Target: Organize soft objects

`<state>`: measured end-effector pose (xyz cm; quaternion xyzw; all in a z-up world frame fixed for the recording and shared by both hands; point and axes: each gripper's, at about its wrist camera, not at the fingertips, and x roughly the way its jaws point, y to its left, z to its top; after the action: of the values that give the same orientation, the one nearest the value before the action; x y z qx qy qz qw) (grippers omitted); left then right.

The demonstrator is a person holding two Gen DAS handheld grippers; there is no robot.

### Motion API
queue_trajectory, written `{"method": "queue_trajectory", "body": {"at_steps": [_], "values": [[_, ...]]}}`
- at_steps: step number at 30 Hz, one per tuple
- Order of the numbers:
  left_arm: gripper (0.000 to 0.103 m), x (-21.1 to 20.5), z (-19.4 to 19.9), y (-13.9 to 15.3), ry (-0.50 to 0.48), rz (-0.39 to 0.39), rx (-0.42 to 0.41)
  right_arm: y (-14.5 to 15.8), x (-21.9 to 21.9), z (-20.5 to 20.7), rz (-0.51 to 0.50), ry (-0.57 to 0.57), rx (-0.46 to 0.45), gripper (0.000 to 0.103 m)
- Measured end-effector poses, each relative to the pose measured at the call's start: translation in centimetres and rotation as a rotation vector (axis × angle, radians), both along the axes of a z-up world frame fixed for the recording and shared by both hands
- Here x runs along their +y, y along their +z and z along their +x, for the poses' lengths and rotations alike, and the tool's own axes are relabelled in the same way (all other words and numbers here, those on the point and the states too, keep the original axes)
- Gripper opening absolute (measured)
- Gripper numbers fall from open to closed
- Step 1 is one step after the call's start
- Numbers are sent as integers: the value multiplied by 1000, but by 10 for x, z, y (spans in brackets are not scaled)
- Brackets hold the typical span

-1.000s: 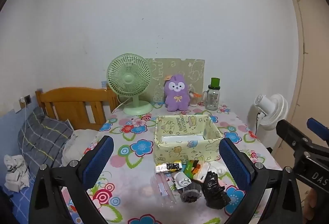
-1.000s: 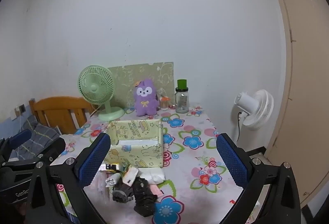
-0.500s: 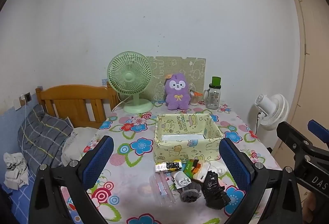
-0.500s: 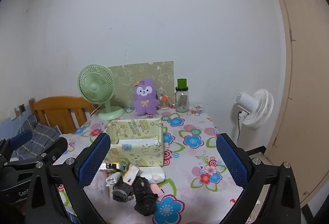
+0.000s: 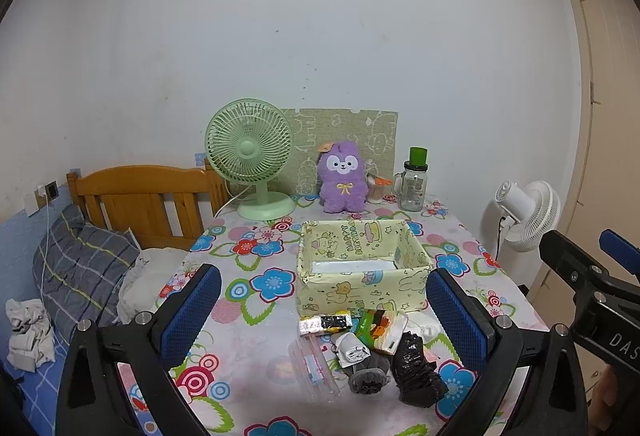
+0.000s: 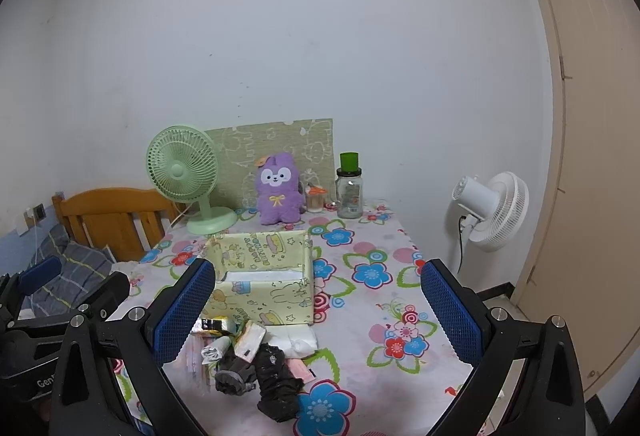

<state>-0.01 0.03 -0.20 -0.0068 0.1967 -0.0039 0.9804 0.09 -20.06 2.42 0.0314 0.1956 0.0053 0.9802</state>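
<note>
A yellow cartoon-print box [image 5: 362,270] stands open in the middle of the flowered table [image 5: 256,300]; it also shows in the right wrist view [image 6: 264,276]. In front of it lies a pile of soft things: a black crumpled bag [image 5: 416,368], a dark grey sock [image 5: 368,376], a white roll [image 5: 352,348], a tissue pack [image 5: 382,324], a snack packet [image 5: 324,322] and a clear pouch [image 5: 312,362]. The pile shows in the right wrist view [image 6: 264,364]. My left gripper [image 5: 320,320] is open and empty above the pile. My right gripper [image 6: 320,316] is open and empty to the pile's right.
At the table's back stand a green fan [image 5: 250,156], a purple plush [image 5: 344,178], a glass jar with a green lid [image 5: 414,182] and a patterned board [image 5: 348,132]. A bed with a wooden headboard [image 5: 136,196] lies left. A white fan [image 6: 494,210] and a door [image 6: 592,156] are right.
Both views have shifted only slightly. Both grippers stay open and nothing on the table has moved.
</note>
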Motion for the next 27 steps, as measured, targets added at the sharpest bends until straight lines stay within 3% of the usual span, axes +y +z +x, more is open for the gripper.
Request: {"method": "queue_trajectory", "body": {"at_steps": [27], "values": [[102,-10,0,-5,-24,20,0,-3,0,-1,2,2,6,103]]}}
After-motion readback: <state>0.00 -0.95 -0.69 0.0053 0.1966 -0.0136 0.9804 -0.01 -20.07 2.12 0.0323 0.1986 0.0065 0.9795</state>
